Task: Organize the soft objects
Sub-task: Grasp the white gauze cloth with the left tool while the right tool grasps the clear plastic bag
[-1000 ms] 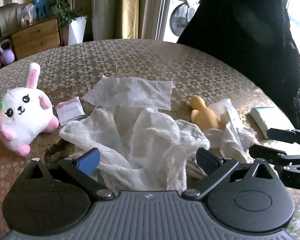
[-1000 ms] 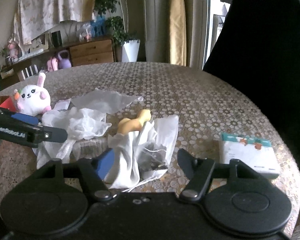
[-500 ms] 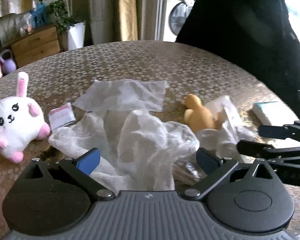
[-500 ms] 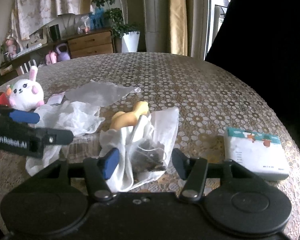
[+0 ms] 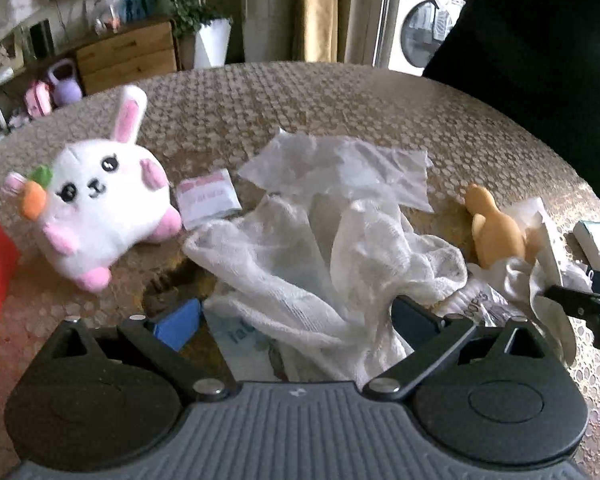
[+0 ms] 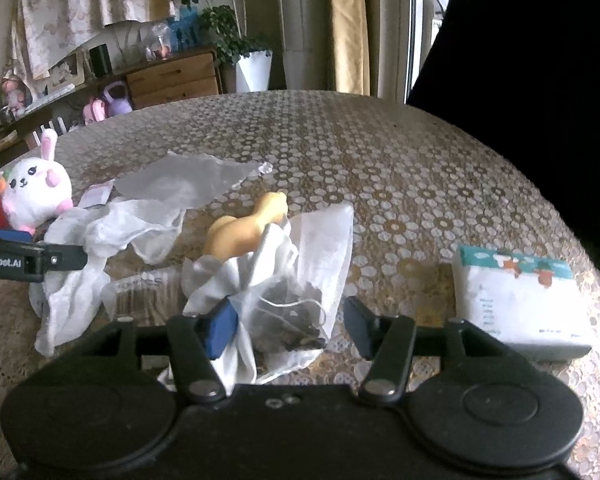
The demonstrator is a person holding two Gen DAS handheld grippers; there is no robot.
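Nearest to the right gripper (image 6: 288, 326), a small white mesh pouch (image 6: 296, 280) lies directly between its fingers, close to the near edge of the table (image 6: 420, 152). The left-hand blue pad (image 6: 220, 330) touches the pouch's bunched cloth; the right-hand finger (image 6: 358, 326) stands clear of it, so the fingers are apart and nothing is clamped. The pouch's long axis runs away from the gripper, toward the far edge. Just beyond it, a yellow duck toy (image 6: 248, 232) rests against the pouch's upper end.

Similarly, the left gripper (image 5: 296, 316) sits with fingers apart astride a crumpled white gauze cloth (image 5: 332, 252), which lies between them and spreads toward the table's middle. Contact with either pad appears absent, though the cloth hides the right-hand pad's face. The right gripper is plainly the nearer one to the pouch; the left is nearer the cloth.

Farther off, a flat tissue sheet (image 5: 340, 164) lies beyond the cloth. A white rabbit plush (image 5: 96, 200) sits toward the left edge, and a tissue pack (image 6: 520, 296) toward the right edge.
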